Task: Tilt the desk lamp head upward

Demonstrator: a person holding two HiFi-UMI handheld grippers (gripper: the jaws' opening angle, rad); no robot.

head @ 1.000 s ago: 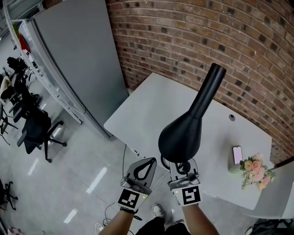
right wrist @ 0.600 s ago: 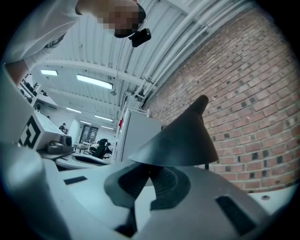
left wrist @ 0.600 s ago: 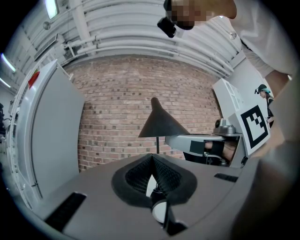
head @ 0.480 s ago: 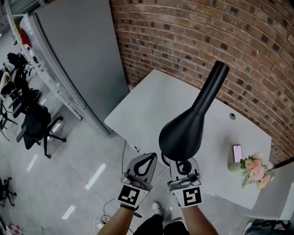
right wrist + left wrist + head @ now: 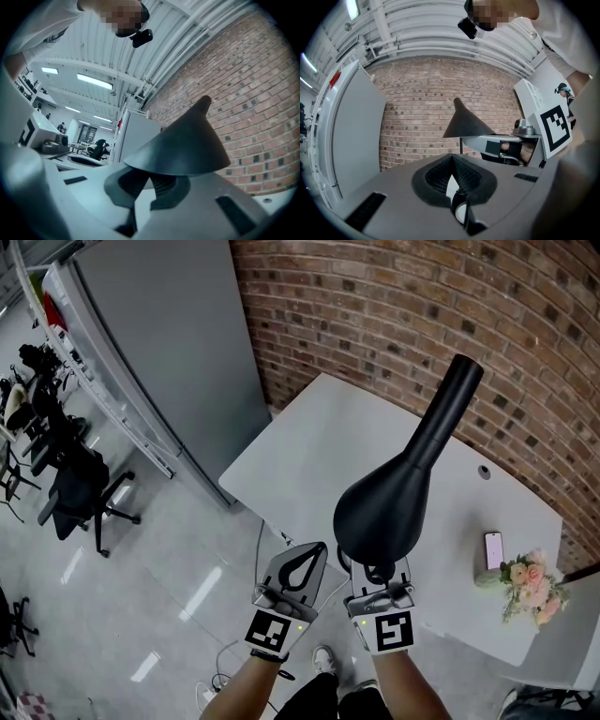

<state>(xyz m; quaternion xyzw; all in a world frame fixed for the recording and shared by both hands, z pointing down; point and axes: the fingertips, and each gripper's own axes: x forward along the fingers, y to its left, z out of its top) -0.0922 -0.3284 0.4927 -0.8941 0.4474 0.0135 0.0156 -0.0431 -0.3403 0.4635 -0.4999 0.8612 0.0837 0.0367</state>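
Gripping the black lamp head (image 5: 384,512) by its lower rim, the right gripper (image 5: 375,576) had its jaws drawn close on that thin edge.

Seen from the head view, the lamp head hung over the near edge of the white desk (image 5: 309,474), wide end toward the person and narrow neck slanting away toward the brick wall (image 5: 394,315). In the right gripper view the shade's rim sat across the pads (image 5: 161,185), though the exact contact lay partly under the shade. The left gripper (image 5: 314,557) hovered just beside the right one, its jaws brought together at the tips with nothing between them. A phone (image 5: 493,549) and a small bunch of flowers (image 5: 534,582) lay at the desk's far right.
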